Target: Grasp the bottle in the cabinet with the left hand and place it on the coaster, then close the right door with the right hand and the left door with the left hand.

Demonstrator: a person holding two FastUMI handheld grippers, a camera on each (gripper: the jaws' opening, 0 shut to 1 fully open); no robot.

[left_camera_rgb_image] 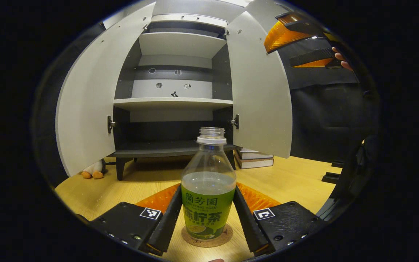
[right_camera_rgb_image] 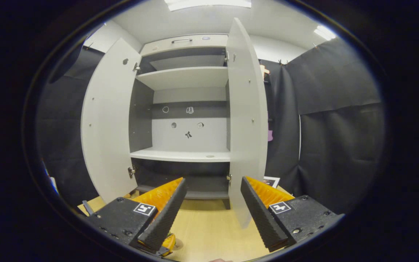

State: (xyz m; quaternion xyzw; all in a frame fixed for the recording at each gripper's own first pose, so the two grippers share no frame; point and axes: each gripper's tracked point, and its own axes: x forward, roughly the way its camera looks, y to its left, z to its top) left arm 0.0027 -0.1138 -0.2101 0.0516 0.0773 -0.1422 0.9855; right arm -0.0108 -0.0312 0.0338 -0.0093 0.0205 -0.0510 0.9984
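Wooden table [left_camera_rgb_image: 296, 174], capless green-labelled bottle [left_camera_rgb_image: 208, 193] upright on coaster [left_camera_rgb_image: 224, 236]

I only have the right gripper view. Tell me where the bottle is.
Observer: The bottle stands upright on the coaster, on the table in front of the cabinet.
Operator: Report the left tongs.
Observer: The left tongs have one finger against each side of the bottle.
Operator: Say what lies near the left door.
Observer: A plush toy lies below the lower edge of the left door, beside the cabinet's leg.
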